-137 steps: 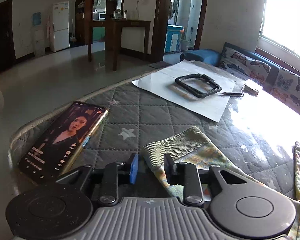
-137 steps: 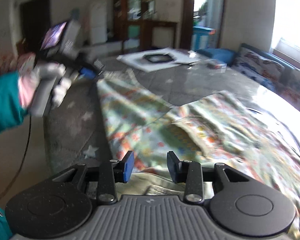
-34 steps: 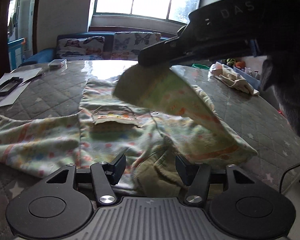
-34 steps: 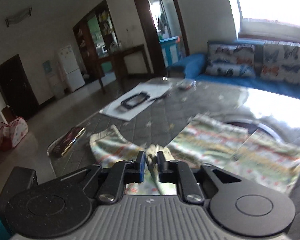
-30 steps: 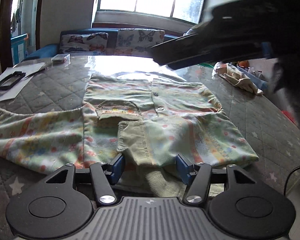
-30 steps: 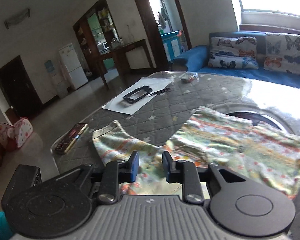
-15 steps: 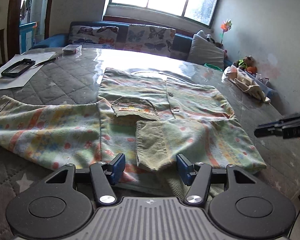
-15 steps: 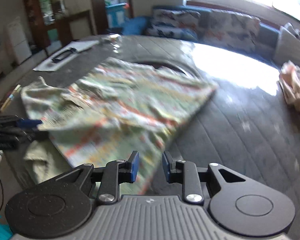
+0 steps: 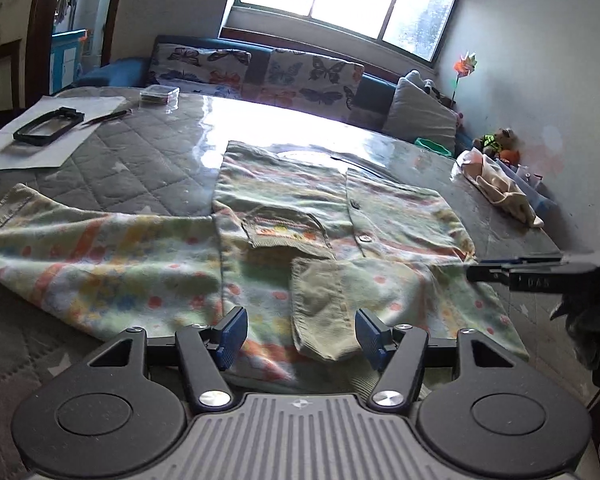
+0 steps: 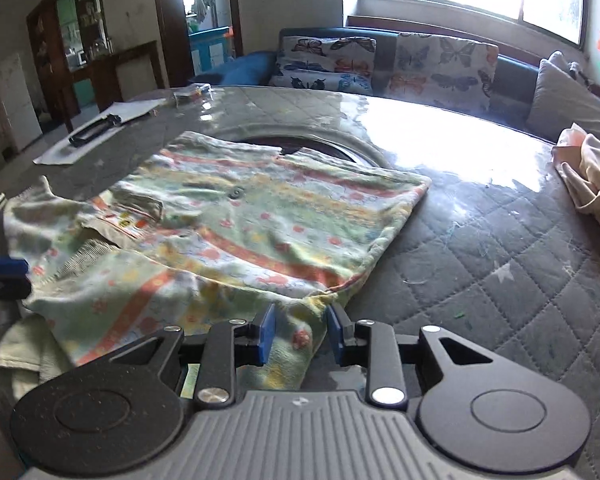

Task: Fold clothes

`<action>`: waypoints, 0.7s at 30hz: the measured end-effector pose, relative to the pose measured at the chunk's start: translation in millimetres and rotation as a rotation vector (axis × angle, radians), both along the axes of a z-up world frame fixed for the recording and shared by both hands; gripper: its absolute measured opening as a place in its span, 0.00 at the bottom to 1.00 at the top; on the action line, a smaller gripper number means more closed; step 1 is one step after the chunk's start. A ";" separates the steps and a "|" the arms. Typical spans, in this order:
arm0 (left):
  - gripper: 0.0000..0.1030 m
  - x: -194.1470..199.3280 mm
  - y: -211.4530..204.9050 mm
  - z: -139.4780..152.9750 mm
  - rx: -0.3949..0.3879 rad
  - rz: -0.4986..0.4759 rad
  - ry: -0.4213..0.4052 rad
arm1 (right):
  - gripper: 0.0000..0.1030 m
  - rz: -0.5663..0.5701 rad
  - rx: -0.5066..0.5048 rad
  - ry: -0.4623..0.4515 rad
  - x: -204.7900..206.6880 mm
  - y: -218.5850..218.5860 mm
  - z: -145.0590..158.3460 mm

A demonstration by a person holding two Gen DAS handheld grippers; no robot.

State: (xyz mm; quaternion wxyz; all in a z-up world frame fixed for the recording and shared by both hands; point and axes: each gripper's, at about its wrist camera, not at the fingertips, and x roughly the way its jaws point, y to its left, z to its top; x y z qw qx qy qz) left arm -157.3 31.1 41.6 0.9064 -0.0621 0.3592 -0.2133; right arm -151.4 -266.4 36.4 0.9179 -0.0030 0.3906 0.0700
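The patterned shirt [image 9: 340,216] lies flat across the quilted table [image 10: 500,248], one sleeve folded in, the other [image 9: 92,256] stretching toward the table's left edge. My left gripper [image 9: 298,334], open and empty, is nearer it; my right gripper [image 10: 300,334] brackets the hem corner, unpinched.

Daylight enters through the window [image 9: 340,4] far ahead of both grippers. Strong glare whitens the table [image 9: 284,128] beyond the shirt [image 9: 340,216]. Near corners are dim. Fisheye bending curves all edges. Right view shows slight blur on the near cloth.
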 end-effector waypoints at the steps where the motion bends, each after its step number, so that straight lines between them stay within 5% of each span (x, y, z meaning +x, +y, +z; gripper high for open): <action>1: 0.61 0.9 0.0 0.4 -0.002 -0.002 -0.002 | 0.27 -0.004 0.001 0.003 -0.5 -0.6 -1.3; 7: 0.61 7.5 -10.1 -2.6 0.013 -0.013 -0.007 | 0.06 -0.029 -0.012 -0.010 -6.9 -4.3 -5.7; 16: 0.61 19.0 5.7 -4.7 -0.001 0.045 -0.016 | 0.10 -0.033 -0.006 -0.069 -2.1 -9.1 13.6; 21: 0.61 35.9 12.5 -12.5 0.017 0.084 -0.003 | 0.11 0.060 -0.092 -0.002 29.3 14.2 3.0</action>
